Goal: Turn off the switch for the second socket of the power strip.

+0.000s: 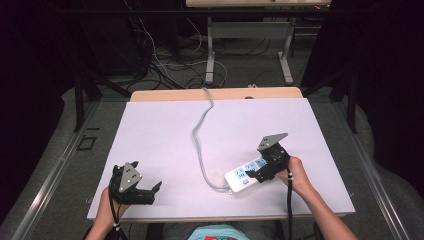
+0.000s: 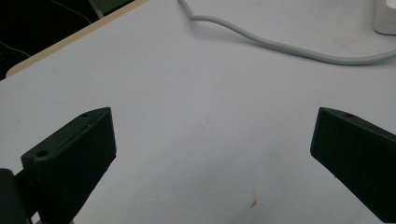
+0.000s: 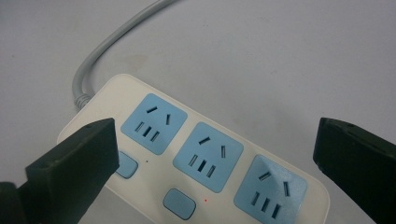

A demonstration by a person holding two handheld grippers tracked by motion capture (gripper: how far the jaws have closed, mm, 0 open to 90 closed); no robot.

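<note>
A white power strip (image 1: 241,176) with three blue sockets lies near the front right of the white board; its grey cable (image 1: 200,135) snakes toward the far edge. My right gripper (image 1: 256,173) hovers over the strip's right end, held by a hand. In the right gripper view the sockets and two blue buttons of the strip (image 3: 201,158) lie between and below the spread jaws of the right gripper (image 3: 215,135), which hold nothing. My left gripper (image 1: 154,192) is open at the front left, above bare board. The left gripper (image 2: 215,119) faces the cable (image 2: 280,46) and a corner of the strip (image 2: 385,18).
The white board (image 1: 165,130) covers a wooden table whose far edge (image 1: 160,95) shows. Beyond it stands another table's metal frame (image 1: 247,35) with tangled wires on the floor (image 1: 165,65). Dark frame bars flank both sides.
</note>
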